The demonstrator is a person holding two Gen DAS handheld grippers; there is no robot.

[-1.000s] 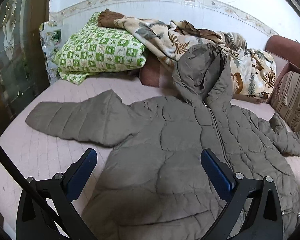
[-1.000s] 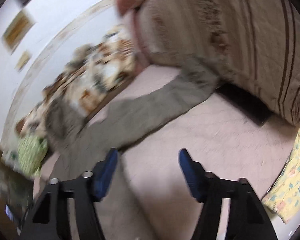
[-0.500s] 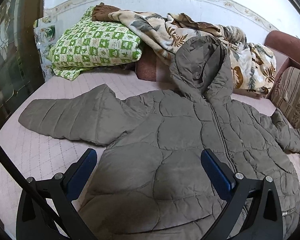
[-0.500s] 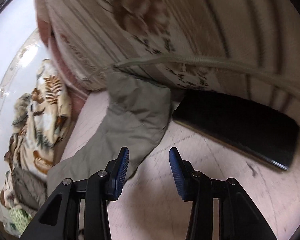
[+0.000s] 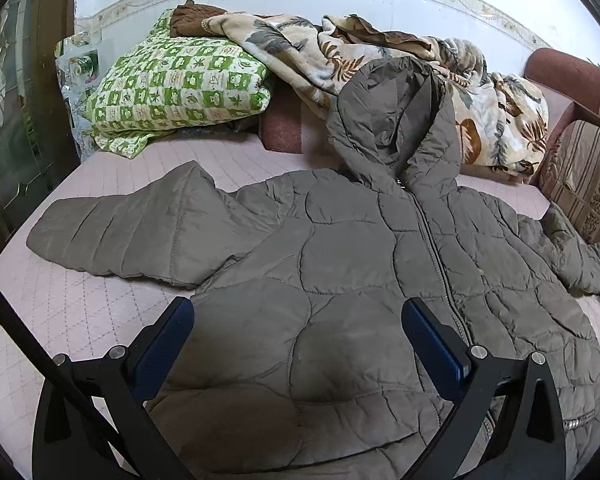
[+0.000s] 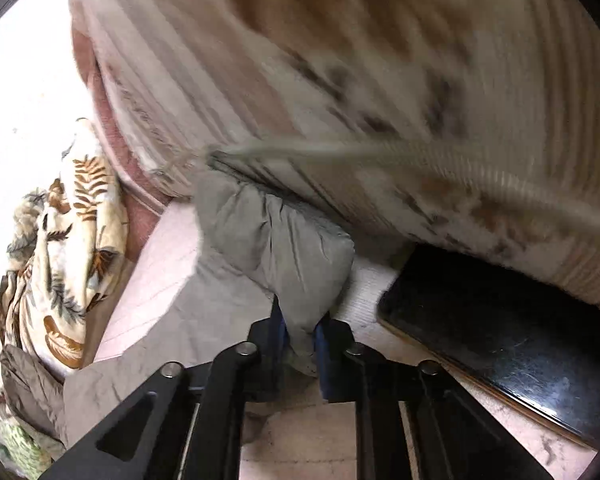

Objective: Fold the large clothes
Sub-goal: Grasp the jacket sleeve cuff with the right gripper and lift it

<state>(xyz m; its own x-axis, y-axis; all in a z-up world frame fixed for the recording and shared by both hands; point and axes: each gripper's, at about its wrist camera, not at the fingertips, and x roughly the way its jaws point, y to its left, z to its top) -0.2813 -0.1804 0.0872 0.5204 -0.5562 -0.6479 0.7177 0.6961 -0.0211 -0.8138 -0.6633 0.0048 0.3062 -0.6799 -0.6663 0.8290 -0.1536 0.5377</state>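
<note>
On pink bed — puffy olive jacket (image 5: 340,280), sleeves splayed

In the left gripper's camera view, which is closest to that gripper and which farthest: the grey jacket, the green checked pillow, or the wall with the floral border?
1. Grey jacket: spread on the bed right below the open left gripper.
2. Green checked pillow: farther back, on the left.
3. Wall: farthest, behind the bedding.

No legible text, label or number anywhere.
</note>
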